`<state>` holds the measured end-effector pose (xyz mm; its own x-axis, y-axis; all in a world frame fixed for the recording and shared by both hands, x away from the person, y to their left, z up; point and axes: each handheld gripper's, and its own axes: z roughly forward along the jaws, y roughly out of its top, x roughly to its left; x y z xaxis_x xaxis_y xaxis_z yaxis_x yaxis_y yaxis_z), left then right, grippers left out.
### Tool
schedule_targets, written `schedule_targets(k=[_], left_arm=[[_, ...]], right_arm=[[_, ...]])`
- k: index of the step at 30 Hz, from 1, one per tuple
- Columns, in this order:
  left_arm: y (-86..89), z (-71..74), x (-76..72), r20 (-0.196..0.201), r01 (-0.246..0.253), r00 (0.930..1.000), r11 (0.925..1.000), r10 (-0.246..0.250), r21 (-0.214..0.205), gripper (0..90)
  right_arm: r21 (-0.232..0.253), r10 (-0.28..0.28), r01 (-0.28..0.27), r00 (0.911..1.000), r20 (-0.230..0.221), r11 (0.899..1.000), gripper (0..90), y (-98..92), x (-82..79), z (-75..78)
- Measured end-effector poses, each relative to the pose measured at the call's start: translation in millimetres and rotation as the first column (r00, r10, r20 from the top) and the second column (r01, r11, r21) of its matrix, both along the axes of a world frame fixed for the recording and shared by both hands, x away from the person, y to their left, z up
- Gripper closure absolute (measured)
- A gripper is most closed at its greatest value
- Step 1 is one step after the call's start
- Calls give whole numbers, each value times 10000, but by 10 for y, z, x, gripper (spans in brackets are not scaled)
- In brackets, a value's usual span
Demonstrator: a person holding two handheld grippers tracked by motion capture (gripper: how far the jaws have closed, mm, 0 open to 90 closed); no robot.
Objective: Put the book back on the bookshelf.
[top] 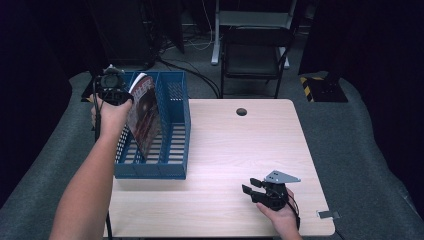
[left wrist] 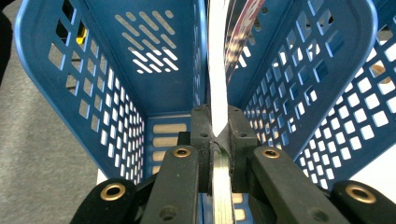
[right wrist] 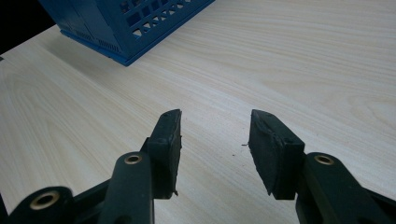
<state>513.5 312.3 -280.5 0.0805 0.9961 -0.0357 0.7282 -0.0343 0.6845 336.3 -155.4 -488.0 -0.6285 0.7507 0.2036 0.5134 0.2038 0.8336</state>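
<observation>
A blue perforated file rack (top: 172,162) with upright dividers sits on the left of the pale wooden table (top: 240,150). A thin magazine (top: 143,115) with a dark red cover stands tilted inside the rack's left slot. My left gripper (top: 114,90) is shut on its upper edge, above the rack's far end. In the left gripper view the magazine's white page edge (left wrist: 218,93) runs up from between the jaws, with the rack walls (left wrist: 107,102) on both sides. My right gripper (top: 252,186) rests low over the table's near right part, open, with nothing between its fingers (right wrist: 169,140).
A dark round cable hole (top: 241,111) is in the table's far edge. A black folding chair (top: 255,55) stands behind the table. A small grey tag (top: 327,214) lies at the near right corner. The rack's corner (right wrist: 126,32) lies ahead of my right gripper.
</observation>
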Motion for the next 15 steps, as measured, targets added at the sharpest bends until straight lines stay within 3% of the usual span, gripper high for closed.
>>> schedule_targets(k=[9, 15], left_arm=[[39, -4, -25, -50, 103, 9999, 9998, -104, -156, 730], [51, -24, -60, 56, 303, 9995, 9980, -300, -558, 582]], right_arm=[[-39, 70, -70, 10000, -25, 10000, 538, 10, 8, -9], [-79, 64, -64, 10000, -46, 9999, 537, 21, 13, -18]])
